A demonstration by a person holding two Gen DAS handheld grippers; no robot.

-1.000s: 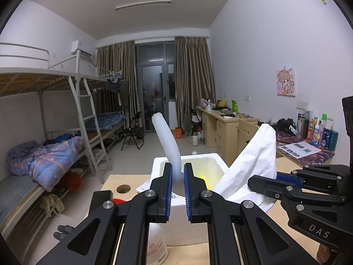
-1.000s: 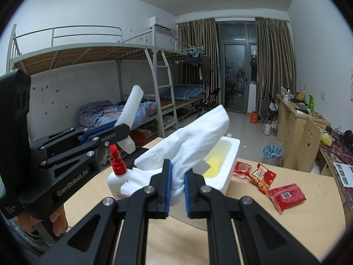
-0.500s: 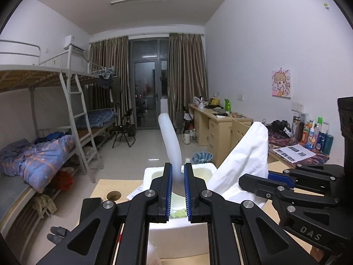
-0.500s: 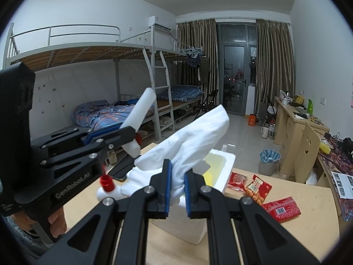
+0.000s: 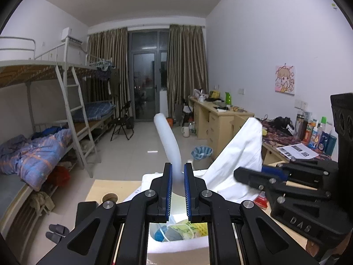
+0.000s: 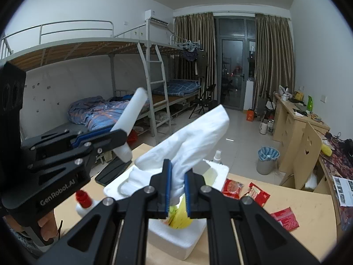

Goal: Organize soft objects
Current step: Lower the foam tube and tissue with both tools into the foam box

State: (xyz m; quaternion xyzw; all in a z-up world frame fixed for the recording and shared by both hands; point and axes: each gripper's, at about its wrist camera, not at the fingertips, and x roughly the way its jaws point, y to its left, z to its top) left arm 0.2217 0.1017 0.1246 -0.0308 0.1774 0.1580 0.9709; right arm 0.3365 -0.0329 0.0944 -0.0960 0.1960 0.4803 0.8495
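Left wrist view: left gripper (image 5: 177,177) fingers are pinching the white foam tube (image 5: 167,139), which is sticking up and away over the white foam box (image 5: 176,246). Only here are the box contents showing: a blue item, grey and yellow-green soft bits. Right gripper (image 5: 239,173) is appearing from the side at right, w/ the white cloth (image 5: 238,156) rising from it. Far right, bottles and papers are sitting on another desk (image 5: 286,141).

Right wrist view: right gripper (image 6: 177,177) fingers are clamping the white cloth (image 6: 194,139), cloth draping up and over the foam box (image 6: 176,240). Only this view is showing the red snack packets (image 6: 258,196) on the desk (image 6: 308,209) right of the box, a red-capped white bottle (image 6: 85,201) left of it, and a hand (image 6: 47,227) gripping the left gripper's (image 6: 120,135) handle. Tube (image 6: 132,119) is poking past both ends of those fingers.
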